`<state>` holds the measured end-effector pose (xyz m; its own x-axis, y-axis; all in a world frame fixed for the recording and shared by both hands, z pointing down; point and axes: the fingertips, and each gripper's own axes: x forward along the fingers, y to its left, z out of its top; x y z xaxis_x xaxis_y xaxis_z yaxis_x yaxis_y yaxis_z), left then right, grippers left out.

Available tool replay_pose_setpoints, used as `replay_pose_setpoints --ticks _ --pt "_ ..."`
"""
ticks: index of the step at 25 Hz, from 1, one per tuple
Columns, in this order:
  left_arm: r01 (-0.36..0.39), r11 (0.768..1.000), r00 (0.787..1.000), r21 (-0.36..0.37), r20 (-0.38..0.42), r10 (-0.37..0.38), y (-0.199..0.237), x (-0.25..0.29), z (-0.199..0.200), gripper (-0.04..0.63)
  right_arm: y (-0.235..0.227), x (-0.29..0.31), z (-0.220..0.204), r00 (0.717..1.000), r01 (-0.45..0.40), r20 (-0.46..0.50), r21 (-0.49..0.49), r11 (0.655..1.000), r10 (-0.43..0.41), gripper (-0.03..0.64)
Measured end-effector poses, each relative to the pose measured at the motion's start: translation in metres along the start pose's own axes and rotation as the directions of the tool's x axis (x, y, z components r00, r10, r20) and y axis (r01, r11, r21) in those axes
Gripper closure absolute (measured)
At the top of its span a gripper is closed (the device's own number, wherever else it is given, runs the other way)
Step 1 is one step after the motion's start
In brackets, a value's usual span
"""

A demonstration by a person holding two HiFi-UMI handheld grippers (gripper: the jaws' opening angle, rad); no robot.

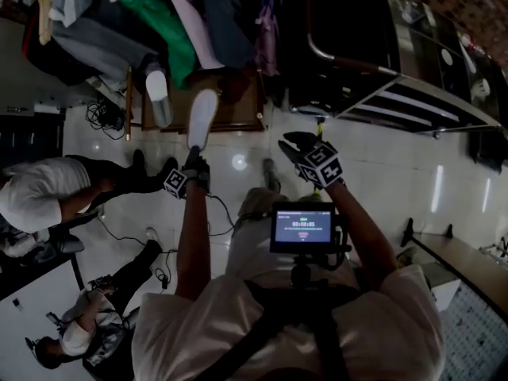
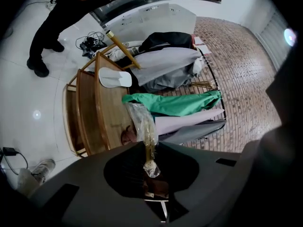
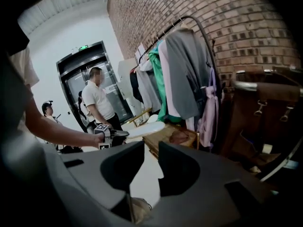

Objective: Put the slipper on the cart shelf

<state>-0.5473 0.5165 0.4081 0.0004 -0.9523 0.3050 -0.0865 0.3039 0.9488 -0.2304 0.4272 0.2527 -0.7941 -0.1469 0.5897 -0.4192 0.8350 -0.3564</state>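
My left gripper [image 1: 194, 159] is shut on the heel end of a white slipper [image 1: 202, 119], which sticks out toward the low wooden cart shelf [image 1: 242, 105]. In the left gripper view the held slipper [image 2: 143, 126] shows edge-on in clear plastic above the wooden shelf [image 2: 106, 112]. A second white slipper [image 2: 115, 78] lies on that shelf, also seen from the head as the second slipper [image 1: 159, 94]. My right gripper [image 1: 295, 143] hangs to the right, apart from the shelf. Its jaws [image 3: 147, 157] stand slightly apart with nothing between them. The right gripper view shows the held slipper [image 3: 144, 129] level over the shelf [image 3: 165, 136].
A clothes rack with green, grey and pink garments [image 1: 171, 30] hangs right behind the shelf. A dark trolley with a metal rail [image 1: 349, 30] stands at the right. People [image 1: 48, 193] and floor cables [image 1: 107, 117] are at the left, on the white tiles.
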Motion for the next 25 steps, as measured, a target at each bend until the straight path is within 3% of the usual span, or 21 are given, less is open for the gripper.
replay_pose_setpoints --ticks 7,13,20,25 --pt "0.007 0.999 0.999 0.051 -0.042 -0.005 -0.048 -0.035 -0.063 0.537 -0.011 -0.09 -0.006 0.989 0.068 0.132 0.043 0.997 -0.074 0.514" --pt "0.044 0.993 0.994 0.109 -0.108 -0.032 -0.079 -0.044 -0.123 0.537 -0.029 -0.163 -0.04 0.968 0.142 0.193 0.1 0.985 -0.159 0.514" --pt "0.109 0.985 0.976 0.132 -0.201 -0.081 -0.107 -0.046 -0.197 0.537 -0.054 -0.234 -0.065 0.934 0.221 0.252 0.151 0.964 -0.254 0.514" --pt "0.115 0.98 0.962 0.162 -0.265 -0.069 -0.118 -0.051 -0.249 0.537 -0.067 -0.282 -0.08 0.907 0.253 0.295 0.186 0.949 -0.3 0.514"
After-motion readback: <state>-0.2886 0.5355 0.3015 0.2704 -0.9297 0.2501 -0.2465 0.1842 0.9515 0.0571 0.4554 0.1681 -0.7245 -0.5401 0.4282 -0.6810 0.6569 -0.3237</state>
